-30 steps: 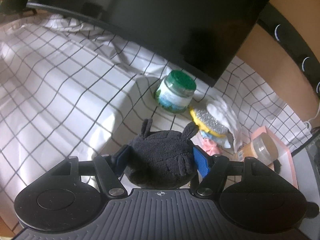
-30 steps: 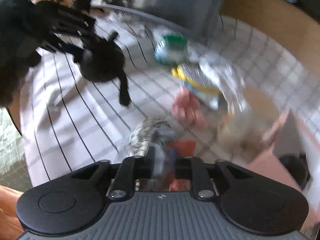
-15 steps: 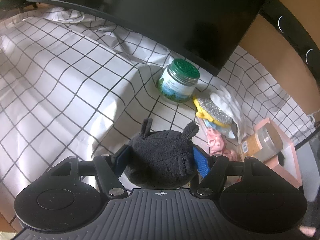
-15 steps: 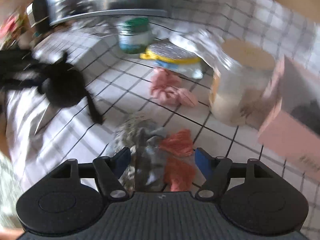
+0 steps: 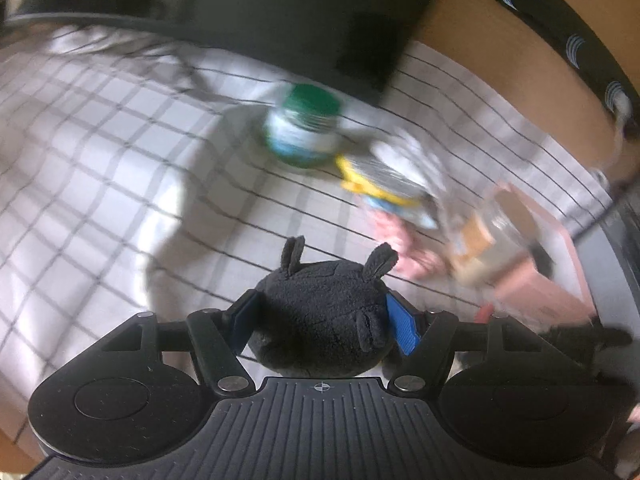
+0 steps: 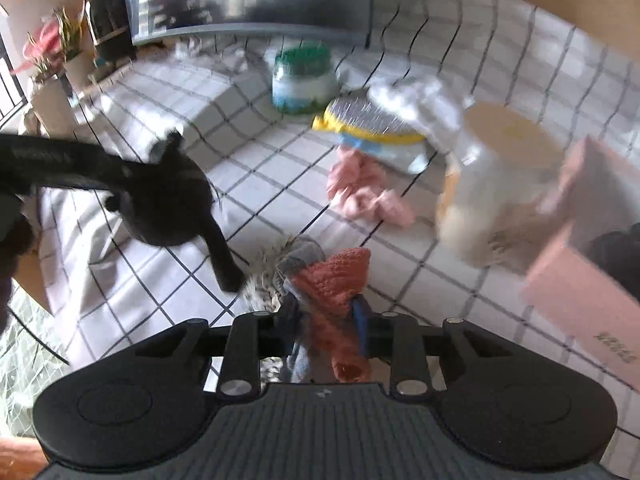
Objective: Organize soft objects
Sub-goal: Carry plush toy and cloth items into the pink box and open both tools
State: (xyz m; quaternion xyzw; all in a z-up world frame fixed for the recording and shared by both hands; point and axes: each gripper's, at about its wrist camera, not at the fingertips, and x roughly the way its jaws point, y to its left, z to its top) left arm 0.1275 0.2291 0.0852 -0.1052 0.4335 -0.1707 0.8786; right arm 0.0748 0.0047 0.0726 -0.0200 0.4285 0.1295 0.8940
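Note:
My left gripper (image 5: 324, 322) is shut on a black plush toy (image 5: 320, 316) with two small ears, held above the checked cloth. The toy and the left gripper also show in the right wrist view (image 6: 164, 200) at the left. My right gripper (image 6: 325, 320) is shut on a bundle of soft cloths, orange and grey-blue (image 6: 332, 288), with a speckled grey piece beneath. A pink soft item (image 6: 364, 196) lies on the cloth ahead, also seen in the left wrist view (image 5: 404, 248).
A green-lidded jar (image 6: 304, 76) stands at the back. A yellow-rimmed scrubber pack (image 6: 372, 128) lies beside it. A clear jar with a tan lid (image 6: 496, 184) stands by a pink box (image 6: 588, 264) on the right. A dark monitor (image 5: 280, 12) looms behind.
My right gripper closed on the orange and grey cloth bundle and lifted it. My left gripper moved with the black plush, swinging toward the right-hand items.

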